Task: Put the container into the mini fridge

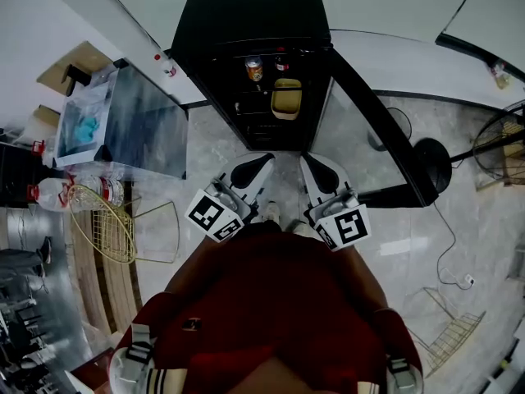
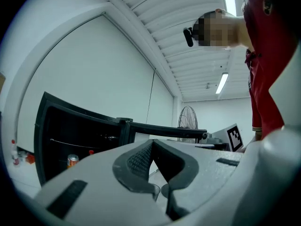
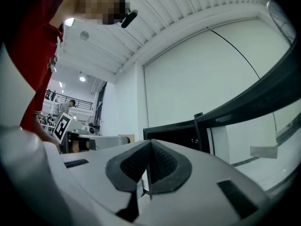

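The black mini fridge [image 1: 246, 15] stands open ahead of me, its glass door [image 1: 373, 121] swung out to the right. Inside, a yellow container [image 1: 286, 98] rests on a shelf, with an orange can [image 1: 254, 69] behind it to the left. My left gripper [image 1: 262, 162] and right gripper [image 1: 312, 164] are held side by side just in front of the fridge opening, both pointing at it. In the left gripper view the gripper [image 2: 152, 143] has its jaws pressed together, empty, and the can [image 2: 72, 160] shows. In the right gripper view the gripper [image 3: 150, 143] is likewise shut and empty.
A glass-topped case [image 1: 123, 125] stands at the left, with a water bottle [image 1: 75, 192] and a gold wire basket [image 1: 115, 224] beside it. A black round base [image 1: 431, 164] and a floor fan [image 1: 502, 144] are at the right, with a cable [image 1: 447, 253] on the floor.
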Tool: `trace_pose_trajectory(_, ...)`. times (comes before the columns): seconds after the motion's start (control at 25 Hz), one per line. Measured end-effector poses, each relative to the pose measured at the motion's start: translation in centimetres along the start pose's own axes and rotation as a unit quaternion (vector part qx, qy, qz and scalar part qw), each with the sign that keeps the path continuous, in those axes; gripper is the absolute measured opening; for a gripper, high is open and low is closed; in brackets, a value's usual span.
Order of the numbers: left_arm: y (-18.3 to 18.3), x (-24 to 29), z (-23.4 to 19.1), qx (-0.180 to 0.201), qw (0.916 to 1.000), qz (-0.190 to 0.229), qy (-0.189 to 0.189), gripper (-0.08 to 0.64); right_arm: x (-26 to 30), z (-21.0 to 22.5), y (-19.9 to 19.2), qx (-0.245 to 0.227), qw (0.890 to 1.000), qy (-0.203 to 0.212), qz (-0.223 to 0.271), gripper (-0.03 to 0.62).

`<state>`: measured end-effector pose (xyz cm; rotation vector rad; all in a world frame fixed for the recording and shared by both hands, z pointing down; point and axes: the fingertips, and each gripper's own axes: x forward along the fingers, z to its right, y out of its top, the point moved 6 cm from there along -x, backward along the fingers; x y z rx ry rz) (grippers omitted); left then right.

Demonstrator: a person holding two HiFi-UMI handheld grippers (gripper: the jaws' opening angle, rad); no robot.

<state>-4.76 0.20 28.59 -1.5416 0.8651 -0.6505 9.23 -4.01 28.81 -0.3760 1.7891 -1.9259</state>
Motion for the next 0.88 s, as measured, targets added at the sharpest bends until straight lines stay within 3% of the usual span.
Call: trace_pose_trajectory(0.88, 0.1, -1.4, 1.2, 0.0, 0.9993, 0.02, 0.03, 0.006, -0.9, -1.7, -0.2, -0.001, 1.0, 0.03, 0.003, -0.002)
